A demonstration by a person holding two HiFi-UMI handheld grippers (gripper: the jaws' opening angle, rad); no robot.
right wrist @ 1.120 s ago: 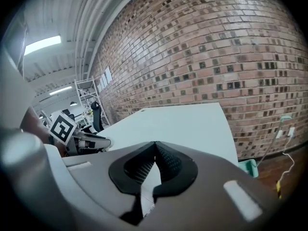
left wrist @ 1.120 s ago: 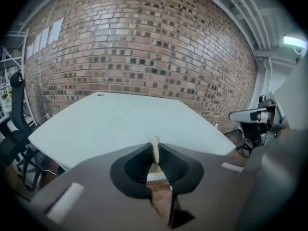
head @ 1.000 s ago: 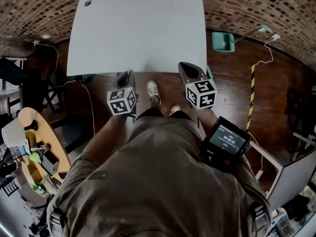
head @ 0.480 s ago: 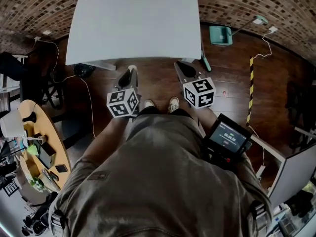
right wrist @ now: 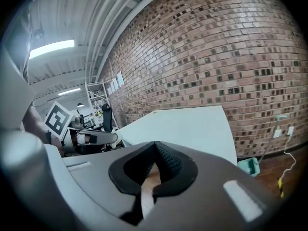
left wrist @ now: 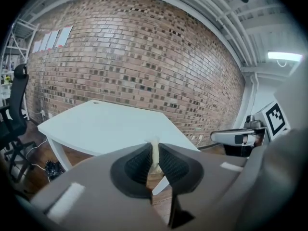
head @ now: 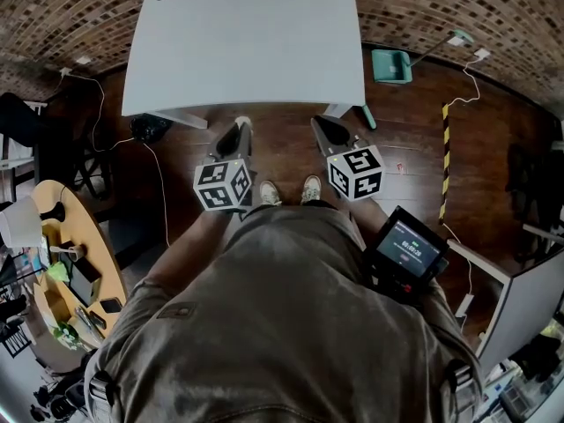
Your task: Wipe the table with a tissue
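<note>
The white table (head: 247, 42) stands bare ahead of me, with no tissue lying on it. Both grippers hang over the wooden floor, short of the table's near edge. My left gripper (head: 231, 135) is shut on a thin strip of white tissue (left wrist: 154, 154) that sticks up between its jaws. My right gripper (head: 324, 129) is shut with nothing between its pads. In the left gripper view the table (left wrist: 106, 129) lies in front and the right gripper (left wrist: 236, 137) shows at the right. The right gripper view has the table (right wrist: 187, 129) ahead.
A teal dustpan (head: 390, 65) lies on the floor right of the table. Cables and a yellow-black strip (head: 445, 166) run along the floor. A cluttered round wooden table (head: 66, 271) stands at the left. A black office chair (left wrist: 14, 109) is nearby, and a brick wall behind.
The person has stepped back; the feet now stand side by side. The grippers, level with the table's near edge before, now hang apart from it over the floor. Both stay shut.
</note>
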